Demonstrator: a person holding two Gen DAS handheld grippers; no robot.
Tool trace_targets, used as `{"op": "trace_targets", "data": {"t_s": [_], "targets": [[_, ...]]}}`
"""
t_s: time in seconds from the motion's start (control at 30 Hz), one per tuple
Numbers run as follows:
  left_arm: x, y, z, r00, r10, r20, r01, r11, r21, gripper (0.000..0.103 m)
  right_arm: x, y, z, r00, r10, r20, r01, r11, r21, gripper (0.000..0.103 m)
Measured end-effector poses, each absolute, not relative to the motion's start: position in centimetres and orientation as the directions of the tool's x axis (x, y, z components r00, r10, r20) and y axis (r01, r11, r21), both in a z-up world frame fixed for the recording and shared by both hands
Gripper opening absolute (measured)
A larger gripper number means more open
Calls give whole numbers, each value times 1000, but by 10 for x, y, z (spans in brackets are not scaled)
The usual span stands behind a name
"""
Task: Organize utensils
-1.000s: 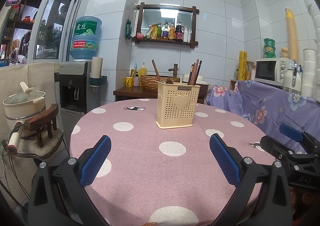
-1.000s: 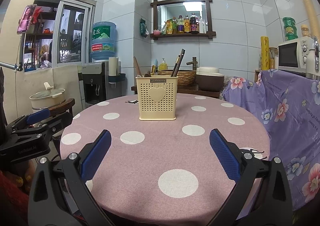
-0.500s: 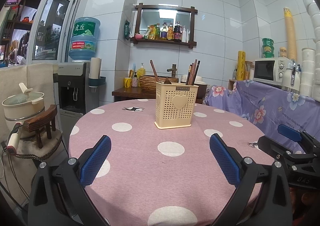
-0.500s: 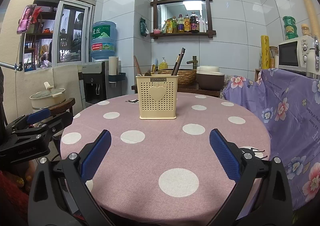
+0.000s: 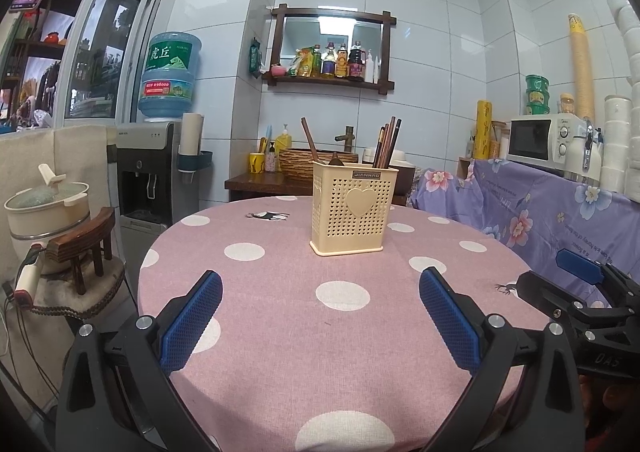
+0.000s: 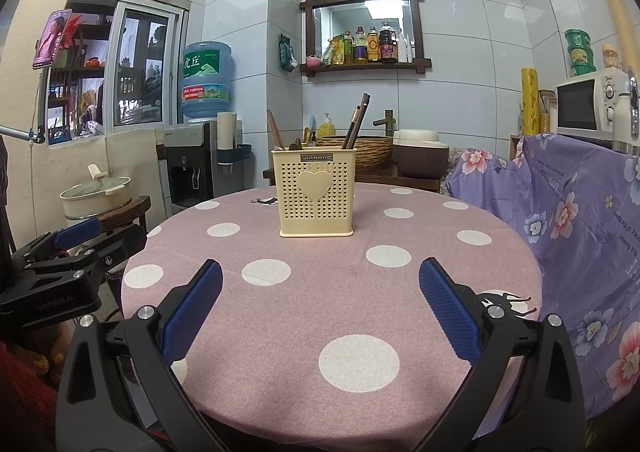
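Left to right across the round table (image 5: pixel 280 352) with its pink, white-dotted cloth. At the left, the left gripper (image 5: pixel 320 326) hovers over the near edge of the table, its jaws spread wide and its blue-padded fingers (image 5: pixel 190 326) holding nothing; the right wrist view shows it low at the left margin, off the table's edge. At centre, on the far half of the table and well apart from both grippers, stands the cream perforated utensil holder (image 6: pixel 314 194), upright, with a heart on its front face. A brown spoon handle (image 6: pixel 275 130) leans out of its left side and a bundle of dark chopsticks (image 6: pixel 357 120) rises from its right side; how the holder is divided inside cannot be told. At the right, the right gripper (image 6: pixel 320 316) is likewise wide open and empty, aimed squarely at the holder. No loose utensil lies on the cloth in either view. Judged from this, the sorting appears complete or very nearly so, and the step in hand is a pause clear of the holder. Any next move would call for a forward reach with jaws kept wide, closing on a single handle above the rim without tipping the light holder.
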State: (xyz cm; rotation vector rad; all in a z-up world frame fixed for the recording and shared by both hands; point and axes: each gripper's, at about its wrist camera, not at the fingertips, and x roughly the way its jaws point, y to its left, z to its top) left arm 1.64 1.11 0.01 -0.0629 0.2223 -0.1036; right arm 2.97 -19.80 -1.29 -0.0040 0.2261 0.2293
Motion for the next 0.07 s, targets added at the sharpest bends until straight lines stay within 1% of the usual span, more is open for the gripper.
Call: {"op": "trace_targets", "data": {"t_s": [0.07], "targets": [[17, 11, 0, 970, -109, -219, 95, 993, -74, 98, 30, -198, -13, 949, 225, -223, -226, 974, 22, 97]]}}
